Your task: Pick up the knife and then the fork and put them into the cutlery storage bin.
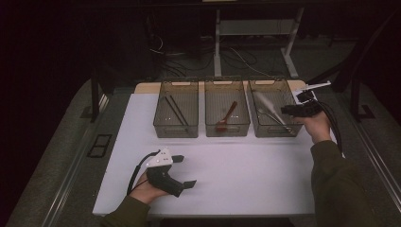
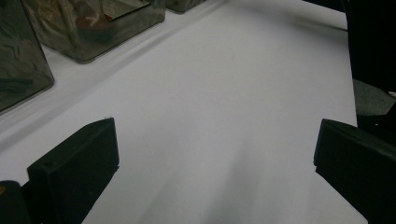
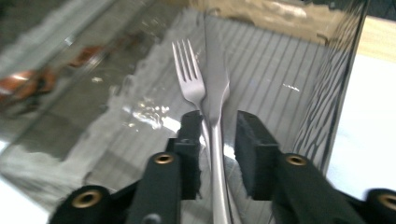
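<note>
We judge the fork (image 3: 189,79) stiff, light, slick steel — best pinched across its thin handle; it sits in the right-hand clear bin (image 1: 254,124), beside what looks like a knife (image 3: 215,88). Right tongs (image 3: 219,140) partly apart, straddling the handle, pads not clearly pressing. Left tongs (image 2: 210,158) wide apart, empty — over the white tabletop (image 2: 224,84).

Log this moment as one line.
right gripper: open, jaws either side of silver metal fork in right clear plastic bin | left gripper: open, nothing between jaws, over white table
</note>
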Motion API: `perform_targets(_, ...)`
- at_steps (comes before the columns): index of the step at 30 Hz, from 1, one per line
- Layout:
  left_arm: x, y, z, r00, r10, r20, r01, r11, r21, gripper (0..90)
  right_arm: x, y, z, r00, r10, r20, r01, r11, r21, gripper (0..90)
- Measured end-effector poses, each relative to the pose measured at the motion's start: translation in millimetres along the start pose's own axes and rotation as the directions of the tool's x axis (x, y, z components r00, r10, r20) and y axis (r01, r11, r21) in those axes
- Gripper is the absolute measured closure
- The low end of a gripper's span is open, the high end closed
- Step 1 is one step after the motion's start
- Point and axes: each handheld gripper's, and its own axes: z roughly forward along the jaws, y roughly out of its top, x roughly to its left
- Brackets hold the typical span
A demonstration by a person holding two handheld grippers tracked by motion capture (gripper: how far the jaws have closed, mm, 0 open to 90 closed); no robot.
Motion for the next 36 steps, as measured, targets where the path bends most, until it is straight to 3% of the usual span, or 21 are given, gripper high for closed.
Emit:
perform_targets(5, -1.1, -0.3, -2.1, 1.0, 0.001, -0.002, -0.001, 1.0, -0.003, 0.0, 9.5, -11.9, -27.3, 0.9963, -0.015, -0.084, 0.006, 0.995, -0.103, 55.3)
perform_targets(11, -1.7, -0.3, -2.2, 1.0, 0.007, -0.004, -0.007, 1.0, 0.002, 0.0, 31.8, -37.2, -49.8, 0.9875, -0.07, -0.141, 0.048, 0.988, -0.149, 43.1)
perform_targets(16, -2.4, -0.1, -2.2, 1.0, 0.007, -0.007, -0.007, 1.0, 0.002, 0.0, 50.8, -60.0, -61.6, 0.9753, -0.109, -0.192, 0.078, 0.984, -0.163, 37.2)
perform_targets(22, -3.1, 0.1, -3.2, 0.9999, 0.009, -0.009, -0.009, 1.0, 0.001, 0.0, 68.6, -86.8, -67.5, 0.9635, -0.151, -0.221, 0.116, 0.979, -0.167, 32.5)
perform_targets(26, -3.3, 0.2, -4.0, 0.9999, 0.009, -0.011, -0.009, 0.9999, -0.005, 0.0, 77.2, -103.5, -68.7, 0.9631, -0.145, -0.227, 0.104, 0.978, -0.182, 29.3)
perform_targets(30, -3.2, 0.1, -4.3, 0.9999, 0.008, -0.012, -0.008, 0.9999, -0.006, 0.0, 88.4, -119.1, -67.5, 0.9649, -0.169, -0.201, 0.128, 0.972, -0.199, 24.4)
perform_targets(36, -3.7, 0.5, -5.0, 0.9999, 0.012, -0.012, -0.012, 0.9999, -0.002, 0.0, 100.1, -139.3, -62.6, 0.9622, -0.184, -0.2, 0.143, 0.969, -0.204, 18.9)
